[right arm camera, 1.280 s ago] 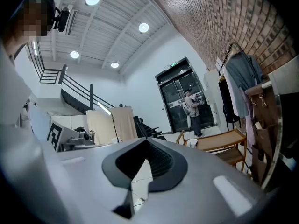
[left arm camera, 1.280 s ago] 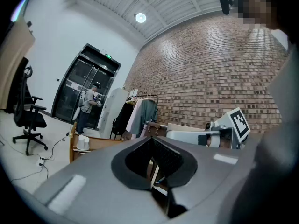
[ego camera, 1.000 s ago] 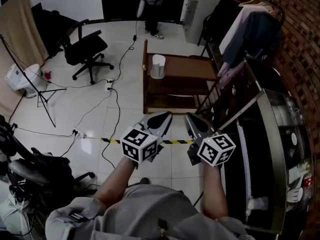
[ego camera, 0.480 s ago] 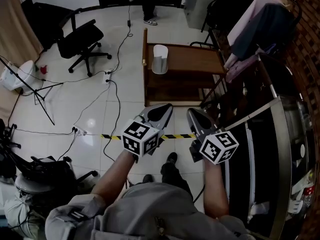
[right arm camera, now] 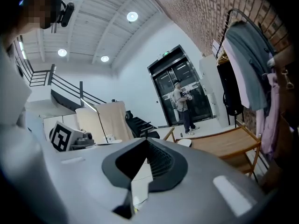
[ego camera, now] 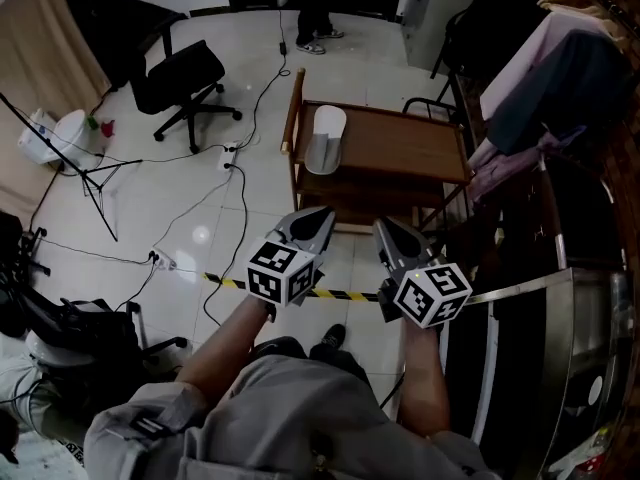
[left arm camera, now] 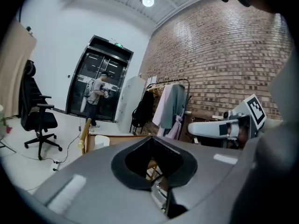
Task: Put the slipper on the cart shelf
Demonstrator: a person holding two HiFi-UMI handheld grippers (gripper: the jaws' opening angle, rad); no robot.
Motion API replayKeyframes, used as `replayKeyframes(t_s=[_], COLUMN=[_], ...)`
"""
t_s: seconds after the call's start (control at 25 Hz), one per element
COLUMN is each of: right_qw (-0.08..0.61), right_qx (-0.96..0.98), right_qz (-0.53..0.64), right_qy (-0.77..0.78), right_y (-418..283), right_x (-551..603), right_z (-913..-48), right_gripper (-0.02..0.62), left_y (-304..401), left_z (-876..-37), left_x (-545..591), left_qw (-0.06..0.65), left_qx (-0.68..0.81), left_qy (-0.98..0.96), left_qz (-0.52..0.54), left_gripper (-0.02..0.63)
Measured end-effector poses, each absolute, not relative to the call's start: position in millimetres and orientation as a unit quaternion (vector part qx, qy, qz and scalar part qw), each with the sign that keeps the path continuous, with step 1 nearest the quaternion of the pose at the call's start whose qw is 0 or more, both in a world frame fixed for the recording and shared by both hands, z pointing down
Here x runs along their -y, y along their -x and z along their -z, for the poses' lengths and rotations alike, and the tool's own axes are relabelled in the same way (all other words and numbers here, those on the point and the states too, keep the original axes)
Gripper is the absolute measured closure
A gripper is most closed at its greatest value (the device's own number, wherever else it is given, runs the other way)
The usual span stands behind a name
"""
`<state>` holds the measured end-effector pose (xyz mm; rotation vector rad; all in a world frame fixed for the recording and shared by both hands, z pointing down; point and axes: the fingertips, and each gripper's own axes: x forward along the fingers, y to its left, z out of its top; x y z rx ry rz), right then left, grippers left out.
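A white and grey slipper [ego camera: 325, 138] lies on the top shelf of the wooden cart [ego camera: 400, 153], at its left end by the handle. Both grippers hover over the floor in front of the cart, well short of it. My left gripper [ego camera: 312, 224] is shut with nothing in it. My right gripper [ego camera: 386, 234] beside it is also shut and empty. The left gripper view shows the slipper [left arm camera: 102, 140] on the cart [left arm camera: 122, 138] beyond the closed left gripper [left arm camera: 152, 139]. In the right gripper view the slipper [right arm camera: 185, 143] sits on the cart [right arm camera: 229, 146] past the right gripper [right arm camera: 148, 142].
A black office chair [ego camera: 185, 78] and a tripod stand [ego camera: 85, 173] stand at the left, with cables across the tiles. Yellow-black tape [ego camera: 335, 293] marks the floor under the grippers. A clothes rack [ego camera: 560, 78] and a metal rail [ego camera: 520, 288] line the right. A person [ego camera: 315, 8] stands by the far door.
The person holding the grippers has stepped forward, so the cart sits closer and more central. Both grippers keep their place side by side and stay shut. The slipper has not moved.
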<state>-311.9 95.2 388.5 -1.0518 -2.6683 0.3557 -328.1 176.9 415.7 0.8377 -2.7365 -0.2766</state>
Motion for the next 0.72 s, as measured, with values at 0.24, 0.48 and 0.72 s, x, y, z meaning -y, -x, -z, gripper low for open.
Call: replayKeyframes(t_s=[0.24, 0.48, 0.72], right_qw=[0.127, 0.149, 0.188], right_qx=[0.906, 0.905, 0.91], right_qz=[-0.138, -0.141, -0.116], right_qy=[0.38, 0.372, 0.35], right_y=[354, 397, 457], right_x=[-86, -81, -86], right_z=[-394, -410, -441], right_gripper=[0.598, 0.598, 0.598], left_y=[375, 434, 512], left_z=[-437, -471, -517], left_x=[-164, -168, -189], left_qw=[0.155, 0.18, 0.201], left_qx=[0.95, 0.952, 0.958], left_qy=[-0.255, -0.231, -0.199], left_qz=[0.09, 0.084, 0.056], left_gripper=[0.598, 0.598, 0.598])
